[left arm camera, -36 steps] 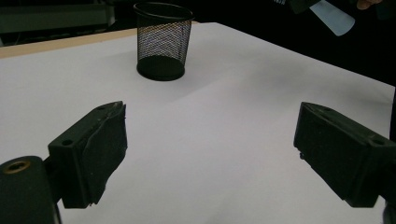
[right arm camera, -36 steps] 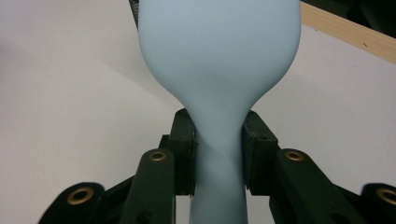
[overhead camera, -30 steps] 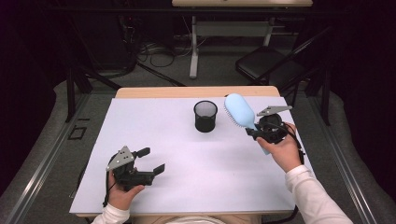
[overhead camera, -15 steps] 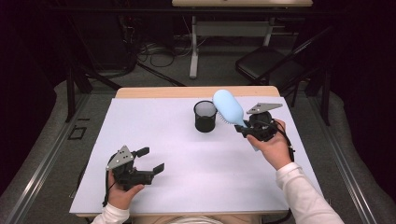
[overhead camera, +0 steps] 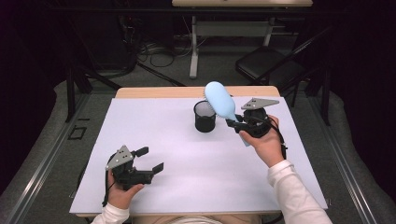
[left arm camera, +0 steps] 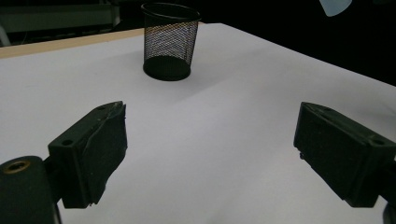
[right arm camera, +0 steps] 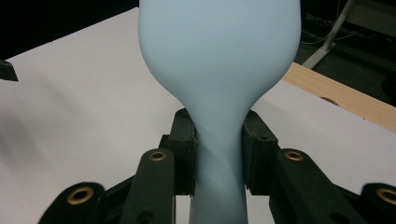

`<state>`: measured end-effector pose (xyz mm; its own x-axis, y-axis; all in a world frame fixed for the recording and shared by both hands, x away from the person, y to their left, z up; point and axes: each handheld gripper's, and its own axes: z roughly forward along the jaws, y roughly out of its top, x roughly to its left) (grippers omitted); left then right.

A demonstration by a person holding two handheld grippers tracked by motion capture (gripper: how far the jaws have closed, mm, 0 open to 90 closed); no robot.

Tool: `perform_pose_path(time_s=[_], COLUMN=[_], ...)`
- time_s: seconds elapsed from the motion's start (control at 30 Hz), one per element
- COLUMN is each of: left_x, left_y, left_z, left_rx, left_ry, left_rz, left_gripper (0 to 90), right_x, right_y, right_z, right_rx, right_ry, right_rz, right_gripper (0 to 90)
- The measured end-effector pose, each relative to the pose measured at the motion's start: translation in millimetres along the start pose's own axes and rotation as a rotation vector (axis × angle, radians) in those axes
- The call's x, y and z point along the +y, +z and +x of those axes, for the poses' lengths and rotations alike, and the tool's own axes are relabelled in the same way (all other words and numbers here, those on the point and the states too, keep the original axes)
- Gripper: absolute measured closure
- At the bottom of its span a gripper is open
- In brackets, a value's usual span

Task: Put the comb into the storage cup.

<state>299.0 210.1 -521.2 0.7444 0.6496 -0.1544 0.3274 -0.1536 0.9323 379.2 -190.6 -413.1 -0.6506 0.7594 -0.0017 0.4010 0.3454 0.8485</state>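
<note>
A wooden table [overhead camera: 187, 92] under a white sheet [overhead camera: 154, 140]; a black mesh cup [overhead camera: 204, 116] stands on the sheet

In the right gripper view the top of the pale blue hairbrush [right arm camera: 219, 60] runs past the upper edge and its handle end leaves at the bottom; its bristle side faces away; in the left gripper view just a corner of it pokes in at the top edge; in the high view the brush head covers part of the rim of the black mesh cup [overhead camera: 204, 116], and the handle's far end sits behind the right gripper [overhead camera: 239, 125]; whether the cup holds anything cannot be told
</note>
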Motion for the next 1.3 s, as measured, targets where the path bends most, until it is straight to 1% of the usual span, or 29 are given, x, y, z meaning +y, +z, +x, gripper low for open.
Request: perform_pose_path(time_s=[0.17,0.3,0.37,0.53,0.57,0.7,0.97,1.3], left_x=[0.0,-0.2,-0.2,0.0,-0.2,-0.1,-0.3,-0.1], left_y=[0.2,0.3,0.3,-0.4,-0.2,-0.2,-0.4,-1.1], left_z=[0.0,-0.2,-0.2,0.5,0.4,0.6,0.8,1.7], left_rx=[0.0,0.001,0.0,-0.003,0.003,0.0,0.004,0.007], left_ry=[0.0,0.0,0.0,0.001,0.0,0.0,-0.004,-0.004], left_rz=[-0.002,-0.005,-0.006,-0.004,-0.008,-0.008,-0.006,-0.009], left_gripper=[9.8,9.8,9.8,9.8,9.8,9.8,9.8,10.2], right_x=[3.6,4.2,4.6,5.2,5.2,5.5,3.9,0.0], right_y=[2.6,4.9,6.0,6.1,5.8,6.0,7.5,10.7], right_z=[5.2,10.8,12.9,20.0,20.9,24.4,34.6,40.7], right_rx=[0.004,0.003,0.012,0.019,0.019,0.039,0.064,0.078], right_ry=[-0.018,-0.022,-0.024,-0.03,-0.028,-0.028,-0.036,-0.039], right_rz=[-0.017,-0.029,-0.039,-0.068,-0.072,-0.094,-0.111,-0.127], right_gripper=[69.7,69.7,69.7,69.7,69.7,69.7,69.7,69.7])
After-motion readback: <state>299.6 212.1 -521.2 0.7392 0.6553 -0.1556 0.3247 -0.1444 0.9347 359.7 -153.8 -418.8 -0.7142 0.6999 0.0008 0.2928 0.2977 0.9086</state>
